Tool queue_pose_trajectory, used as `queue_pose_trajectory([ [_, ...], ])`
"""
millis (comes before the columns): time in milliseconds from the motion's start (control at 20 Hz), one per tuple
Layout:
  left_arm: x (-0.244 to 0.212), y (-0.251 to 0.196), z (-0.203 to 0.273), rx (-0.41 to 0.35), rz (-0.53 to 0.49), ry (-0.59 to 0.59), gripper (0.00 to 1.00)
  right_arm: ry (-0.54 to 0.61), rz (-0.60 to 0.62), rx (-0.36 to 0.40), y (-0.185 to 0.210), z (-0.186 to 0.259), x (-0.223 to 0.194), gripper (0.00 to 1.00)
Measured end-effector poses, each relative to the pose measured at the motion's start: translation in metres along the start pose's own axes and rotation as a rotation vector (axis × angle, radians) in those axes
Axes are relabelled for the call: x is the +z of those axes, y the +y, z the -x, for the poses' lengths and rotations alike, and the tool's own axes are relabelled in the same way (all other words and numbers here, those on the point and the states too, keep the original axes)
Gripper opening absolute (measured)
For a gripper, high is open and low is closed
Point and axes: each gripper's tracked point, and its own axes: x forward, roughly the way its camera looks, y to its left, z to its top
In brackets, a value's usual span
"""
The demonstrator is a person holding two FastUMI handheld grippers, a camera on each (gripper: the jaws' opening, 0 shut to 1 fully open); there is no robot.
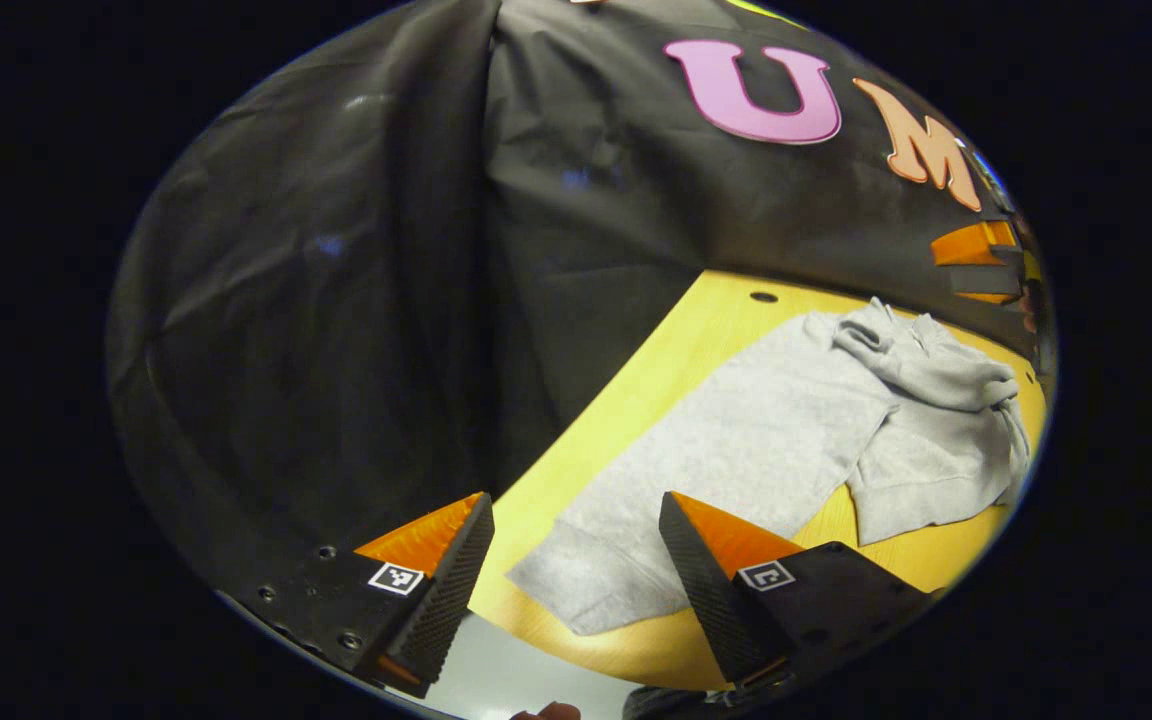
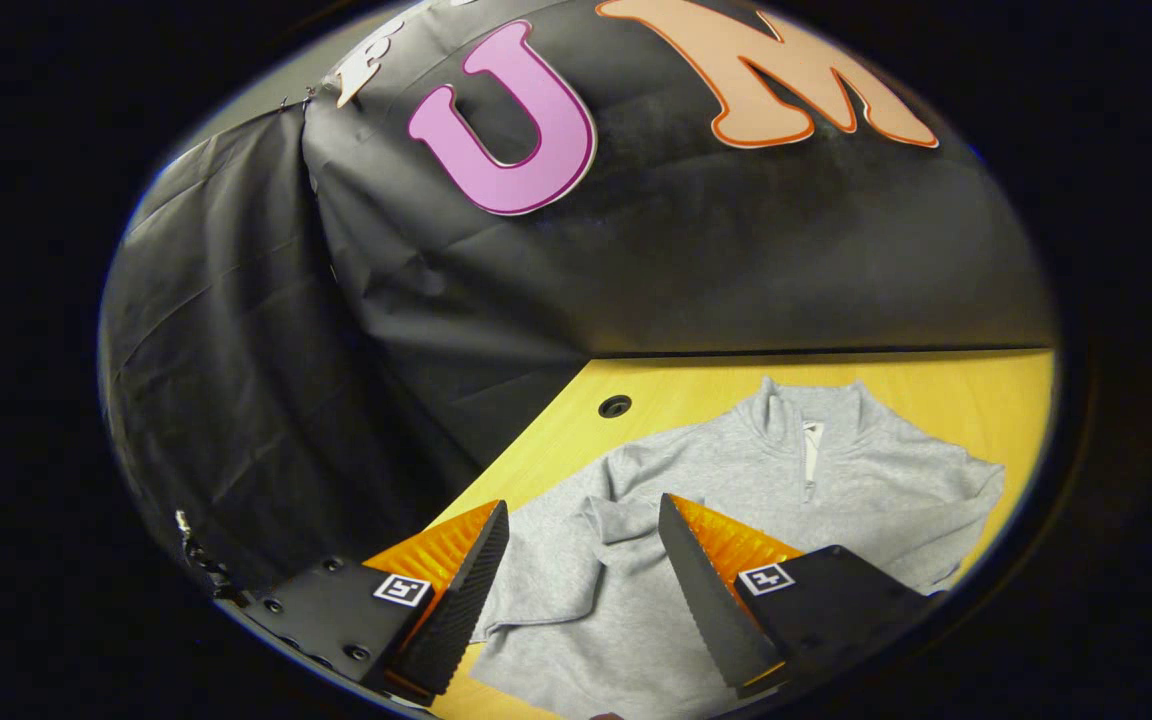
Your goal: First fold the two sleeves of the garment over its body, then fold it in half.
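The grey garment (image 2: 736, 480) is spread on the yellow desk (image 2: 936, 390), collar towards the booth wall, with its short zip placket (image 2: 813, 450) running down from the neck. In the right gripper view one sleeve (image 2: 596, 520) appears already turned in over the body, lying just ahead of the right gripper (image 2: 584, 560), whose fingers are spread apart with nothing between them. In the left gripper view the garment (image 1: 756, 440) lies ahead and to the right of the left gripper (image 1: 576, 560), which is likewise held wide open and pinches nothing; the ribbed hem corner (image 1: 576, 590) sits just beyond its fingertips, and bunched cloth (image 1: 936, 370) is heaped at the far end. The other gripper (image 1: 976, 255) is glimpsed at that far edge.

Whether both sleeves have been folded cannot be settled from these views. It is judged that the half-fold, or the second sleeve, is at hand. For a clean result, the cloth should be pinched at an edge or corner through one layer only, lifted just enough to clear the desk, carried straight across, and laid down flat so that edges line up. The bunched part should be smoothed first.

No brand or garment label can be read. Small square coded markers (image 2: 402, 589) are seen on the gripper bodies, without legible writing.
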Motion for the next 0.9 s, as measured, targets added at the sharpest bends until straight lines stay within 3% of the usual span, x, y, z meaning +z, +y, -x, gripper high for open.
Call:
queue_pose_trajectory([
  [200,-0.028,-0.004,-0.011,-0.007,0.034,0.099,0.94,-0.034,0.023,-0.04,-0.023,0.027,0.009,0.96],
  [300,-0.035,-0.007,-0.015,0.002,0.074,0.125,0.98,-0.05,0.029,-0.062,-0.035,0.037,0.014,0.96],
  [650,-0.037,-0.008,-0.018,0.019,0.091,0.154,0.98,-0.093,0.044,-0.118,-0.065,0.069,0.022,0.96],
  [800,-0.037,-0.02,-0.025,0.011,0.082,0.189,0.72,-0.092,0.078,-0.138,-0.074,0.08,0.014,0.96],
  [900,-0.032,-0.021,-0.031,0.021,0.065,0.18,0.39,-0.075,0.094,-0.142,-0.076,0.086,0.003,0.96],
])
